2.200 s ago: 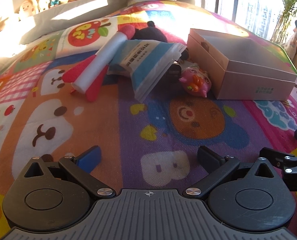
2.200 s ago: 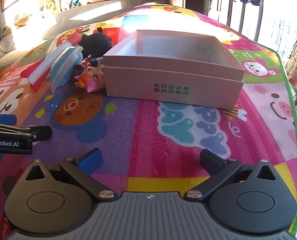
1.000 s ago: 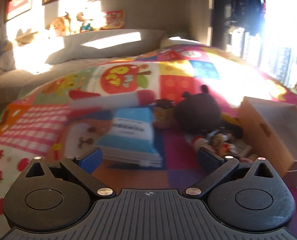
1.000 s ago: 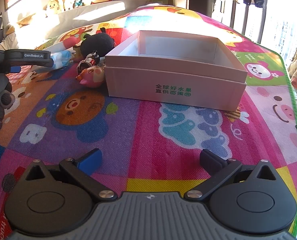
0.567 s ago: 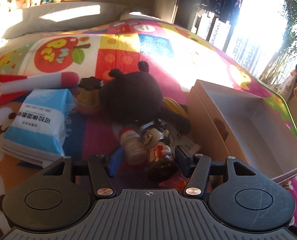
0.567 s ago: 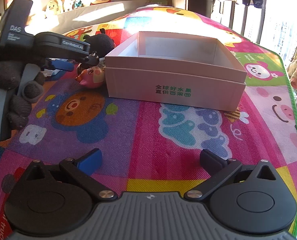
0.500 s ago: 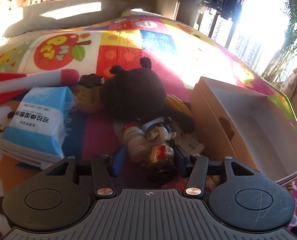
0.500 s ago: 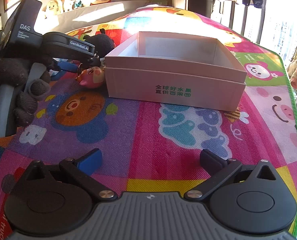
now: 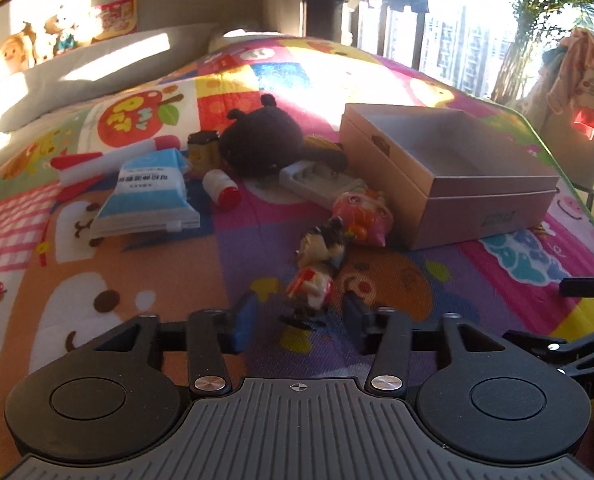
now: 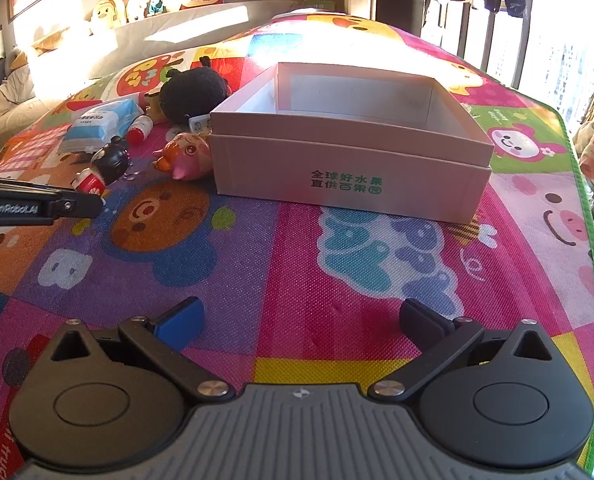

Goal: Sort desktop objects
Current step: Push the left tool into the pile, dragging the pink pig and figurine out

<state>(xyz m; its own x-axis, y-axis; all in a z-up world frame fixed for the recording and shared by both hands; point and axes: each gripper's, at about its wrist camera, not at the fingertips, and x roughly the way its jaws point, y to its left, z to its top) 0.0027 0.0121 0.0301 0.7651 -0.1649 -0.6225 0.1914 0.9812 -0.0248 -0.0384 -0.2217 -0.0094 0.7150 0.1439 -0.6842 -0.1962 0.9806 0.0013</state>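
My left gripper [image 9: 299, 318] is narrowed around a small black-haired figurine [image 9: 317, 272] and holds it by its base above the play mat; the figurine also shows in the right wrist view [image 10: 105, 164]. An open pink cardboard box [image 9: 449, 168] stands to the right, empty [image 10: 349, 140]. A pink pig toy [image 9: 361, 212] lies next to the box. A black plush [image 9: 265, 140], a small red-capped bottle [image 9: 221, 190], a blue tissue pack [image 9: 149, 192] and a red-white rocket toy [image 9: 109, 160] lie beyond. My right gripper [image 10: 301, 320] is open and empty over the mat.
A white charger-like tray [image 9: 317, 180] and a yellow jar [image 9: 203, 148] lie by the plush. A grey pillow [image 9: 97, 68] and stuffed toys [image 10: 129, 0] line the back. The mat's green edge [image 10: 593, 200] runs along the right.
My left gripper closed on the figurine among the pile, then pulled back and lifted it away toward me. The right gripper has stayed still.
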